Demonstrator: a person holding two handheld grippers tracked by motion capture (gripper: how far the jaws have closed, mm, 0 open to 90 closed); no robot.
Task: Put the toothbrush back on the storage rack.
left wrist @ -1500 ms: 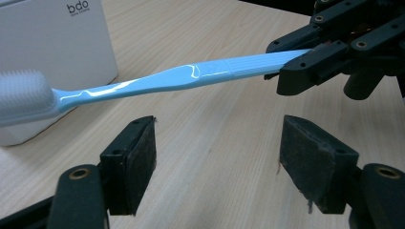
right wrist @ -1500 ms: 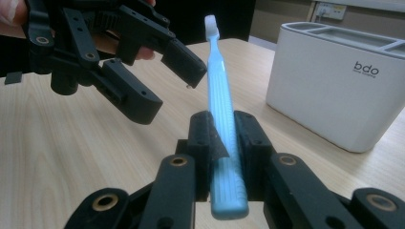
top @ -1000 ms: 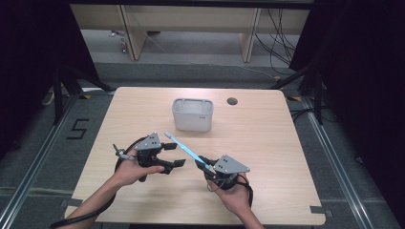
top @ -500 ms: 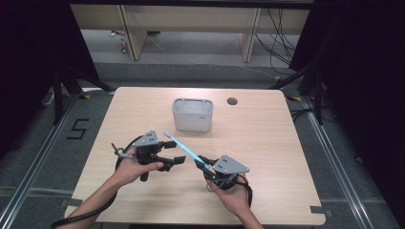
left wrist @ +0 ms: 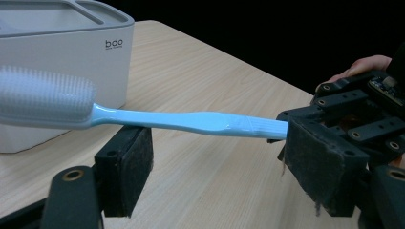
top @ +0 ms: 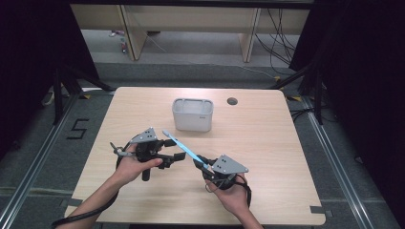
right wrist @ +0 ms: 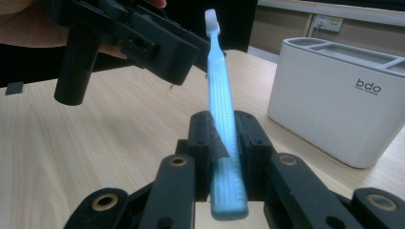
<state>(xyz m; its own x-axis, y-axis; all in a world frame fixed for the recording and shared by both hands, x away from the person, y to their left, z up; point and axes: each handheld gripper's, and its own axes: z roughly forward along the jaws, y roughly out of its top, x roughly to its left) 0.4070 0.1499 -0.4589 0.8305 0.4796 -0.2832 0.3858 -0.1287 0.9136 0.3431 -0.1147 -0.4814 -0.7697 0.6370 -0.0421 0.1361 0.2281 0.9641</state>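
A: Where is the toothbrush (top: 184, 147)?
B: The right claw (top: 199, 161), near on the desk (top: 286, 157), is clamped on its handle end; the brush slants up and left.
A: And the left claw (top: 177, 159)?
B: Spread wide, empty, the handle crossing above its gap. Farther off stands the white holder (top: 192, 114).

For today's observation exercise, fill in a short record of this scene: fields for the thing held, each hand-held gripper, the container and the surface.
Thing held: light blue toothbrush, bristle end raised toward the container
Right hand-held gripper: shut on the toothbrush handle
Left hand-held gripper: jaws open, the toothbrush passing between them, pads not pressing
Container: white holder marked bdo, upright, with compartments on top
Surface: wooden table
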